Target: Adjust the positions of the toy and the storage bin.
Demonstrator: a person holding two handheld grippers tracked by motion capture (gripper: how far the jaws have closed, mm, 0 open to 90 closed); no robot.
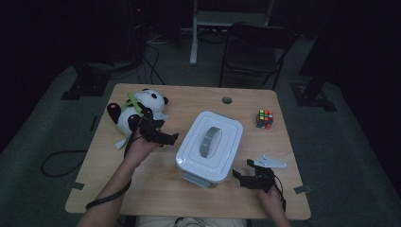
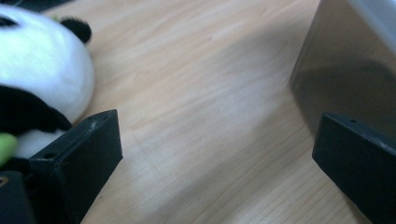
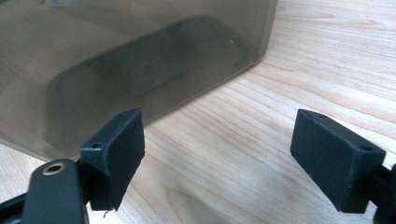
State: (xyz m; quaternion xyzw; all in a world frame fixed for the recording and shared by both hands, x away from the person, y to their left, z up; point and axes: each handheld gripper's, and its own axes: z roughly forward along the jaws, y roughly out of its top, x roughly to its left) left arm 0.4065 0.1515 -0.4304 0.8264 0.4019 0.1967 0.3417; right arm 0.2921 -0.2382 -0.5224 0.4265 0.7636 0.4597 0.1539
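One panda, one box (lidded), one cube.

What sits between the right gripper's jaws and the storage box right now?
Nothing: the right gripper view shows bare wooden table between the open right gripper and the storage box. The high view agrees.

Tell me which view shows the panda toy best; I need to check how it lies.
The high view: the whole panda toy lies near the table's far left corner. The left gripper view catches part of its white body, blurred. The right gripper view faces the storage box.
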